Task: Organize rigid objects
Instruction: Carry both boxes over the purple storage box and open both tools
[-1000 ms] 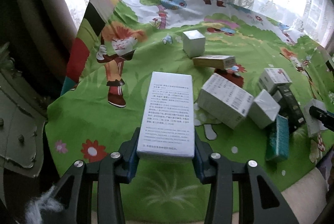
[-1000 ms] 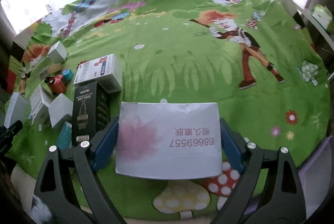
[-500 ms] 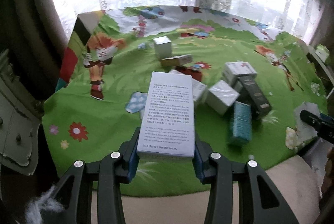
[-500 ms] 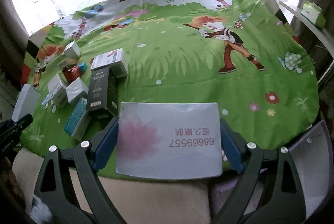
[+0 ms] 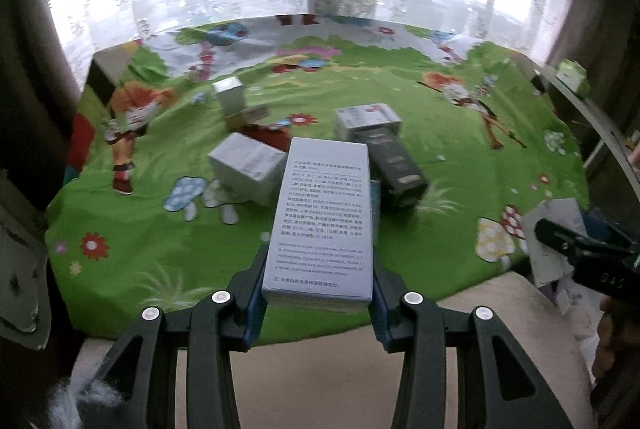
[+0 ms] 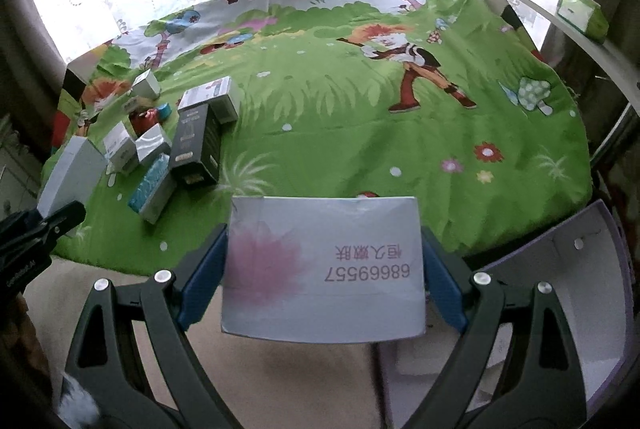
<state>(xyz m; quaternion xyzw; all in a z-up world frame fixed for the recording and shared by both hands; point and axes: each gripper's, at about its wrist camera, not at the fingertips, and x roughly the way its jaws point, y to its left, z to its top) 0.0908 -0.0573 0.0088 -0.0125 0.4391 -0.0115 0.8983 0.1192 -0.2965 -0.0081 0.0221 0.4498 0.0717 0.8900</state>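
Left gripper: jaws clamp our tall white printed carton by its bottom end; it may pivot loose.
Right gripper: jaws spread wide, grasping our broad white pink-flowered box; it could snag the open lilac bin, lower right.

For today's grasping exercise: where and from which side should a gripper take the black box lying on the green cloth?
Grip the black box across its two long side faces, coming from above. It lies flat and elongated; a white box crowds its far end and a teal box lies beside it.

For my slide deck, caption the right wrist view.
Right gripper clamps a pink-flowered white box above the cartoon tablecloth's edge.
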